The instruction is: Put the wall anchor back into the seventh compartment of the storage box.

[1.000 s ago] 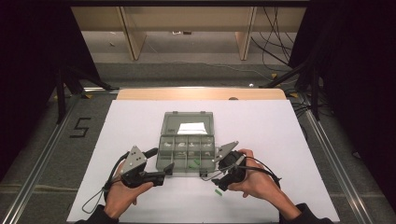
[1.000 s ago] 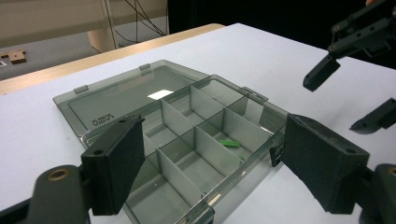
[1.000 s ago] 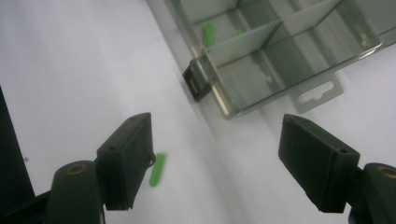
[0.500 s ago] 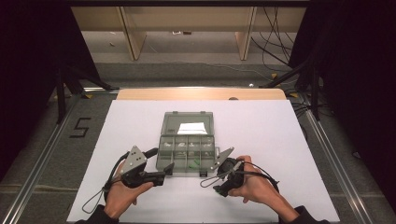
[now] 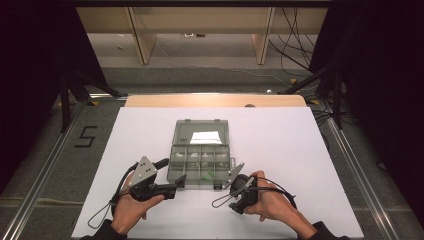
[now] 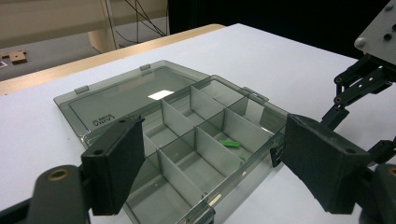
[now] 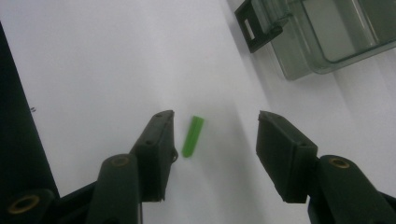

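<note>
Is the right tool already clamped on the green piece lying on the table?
No, the green piece lies on the white table between the right tool's jaws, which have just been closing, with gaps either side.

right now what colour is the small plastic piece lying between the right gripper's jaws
Bright green plastic piece, clearest in the right gripper view.

Little green plastic peg [image 7: 193,136] lying flat on my white table, mid-frame in the right gripper view, tilted slightly, lower left of the clear box's [image 7: 327,32] corner.
</note>
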The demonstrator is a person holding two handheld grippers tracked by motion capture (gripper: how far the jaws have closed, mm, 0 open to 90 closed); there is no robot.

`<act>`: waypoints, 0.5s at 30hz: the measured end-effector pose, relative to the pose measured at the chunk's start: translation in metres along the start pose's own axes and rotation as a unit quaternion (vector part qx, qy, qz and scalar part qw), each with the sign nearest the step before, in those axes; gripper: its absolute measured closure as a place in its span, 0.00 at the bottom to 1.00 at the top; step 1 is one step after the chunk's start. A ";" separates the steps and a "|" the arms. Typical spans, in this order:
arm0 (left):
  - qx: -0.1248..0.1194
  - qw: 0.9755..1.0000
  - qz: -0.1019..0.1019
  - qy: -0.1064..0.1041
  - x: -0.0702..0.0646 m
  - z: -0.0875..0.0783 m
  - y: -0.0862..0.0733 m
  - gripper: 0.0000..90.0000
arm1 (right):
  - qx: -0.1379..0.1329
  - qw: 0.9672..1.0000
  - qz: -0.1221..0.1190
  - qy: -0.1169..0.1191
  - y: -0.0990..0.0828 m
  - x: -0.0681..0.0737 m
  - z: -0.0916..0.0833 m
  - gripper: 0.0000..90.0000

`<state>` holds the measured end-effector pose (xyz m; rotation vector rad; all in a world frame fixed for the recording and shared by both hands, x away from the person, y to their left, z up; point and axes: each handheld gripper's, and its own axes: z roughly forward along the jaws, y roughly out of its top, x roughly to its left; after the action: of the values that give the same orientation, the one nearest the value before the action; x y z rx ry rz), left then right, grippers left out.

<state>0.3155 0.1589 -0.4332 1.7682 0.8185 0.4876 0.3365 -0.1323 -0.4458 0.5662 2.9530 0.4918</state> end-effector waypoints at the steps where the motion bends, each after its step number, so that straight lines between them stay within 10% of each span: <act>1: 0.000 1.000 0.000 0.000 0.000 0.000 0.000 0.23 | 0.002 1.000 -0.001 0.004 0.000 0.000 0.000 0.56; 15: -0.008 1.000 0.006 -0.001 0.001 -0.001 0.001 0.23 | 0.021 1.000 -0.001 0.020 0.000 0.003 0.008 0.68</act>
<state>0.3157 0.1596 -0.4320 1.7597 0.8023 0.4983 0.3349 -0.1291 -0.4537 0.5639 3.0085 0.4480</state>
